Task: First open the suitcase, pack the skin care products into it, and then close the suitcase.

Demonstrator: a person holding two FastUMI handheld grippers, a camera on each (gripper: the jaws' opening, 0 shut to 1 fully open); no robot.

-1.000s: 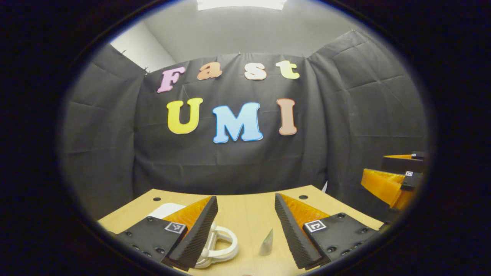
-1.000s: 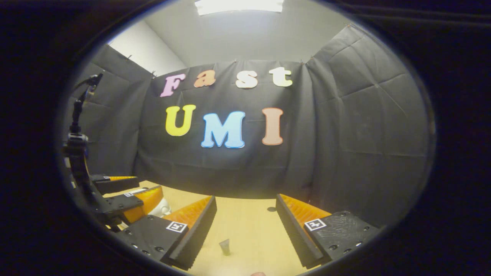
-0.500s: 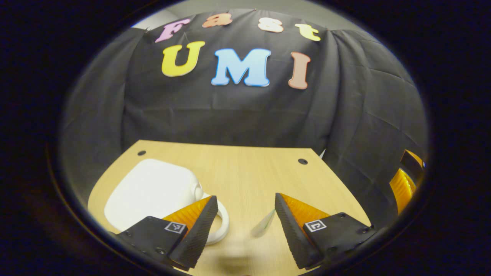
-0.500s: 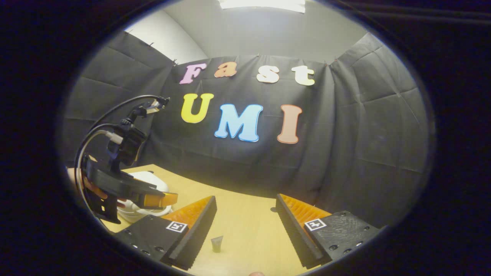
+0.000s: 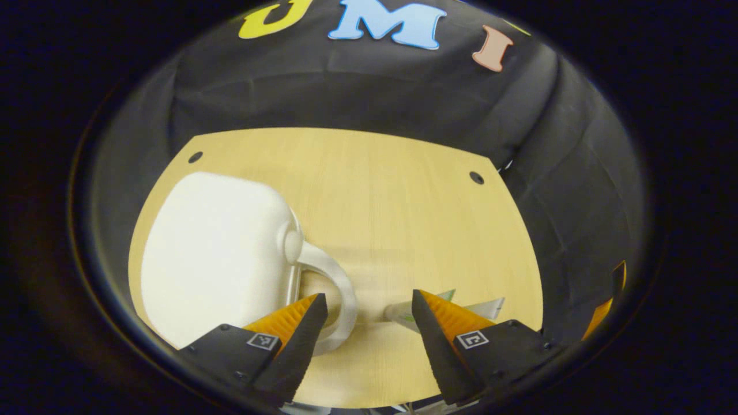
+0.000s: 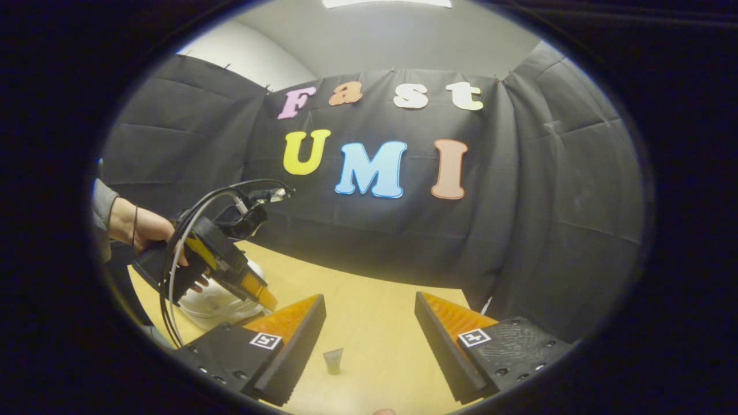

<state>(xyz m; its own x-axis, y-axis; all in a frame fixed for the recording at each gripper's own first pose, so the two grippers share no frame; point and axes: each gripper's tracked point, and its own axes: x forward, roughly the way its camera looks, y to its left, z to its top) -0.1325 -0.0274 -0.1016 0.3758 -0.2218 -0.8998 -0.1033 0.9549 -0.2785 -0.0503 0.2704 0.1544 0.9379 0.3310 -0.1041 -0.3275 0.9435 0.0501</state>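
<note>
Light comes from a bright ceiling lamp (image 6: 386,3) at the very top of the right gripper view. It glares white there and makes the grey ceiling glow. The wooden table (image 5: 375,190) looks warm and bright in the left gripper view, with a soft shadow near its middle. The white suitcase (image 5: 213,253) is very pale, almost washed out. The dark cloth wall (image 6: 548,230) stays dim. Both pictures bend and curve at the edges. Things close to the bottom look a bit fuzzy.
</note>
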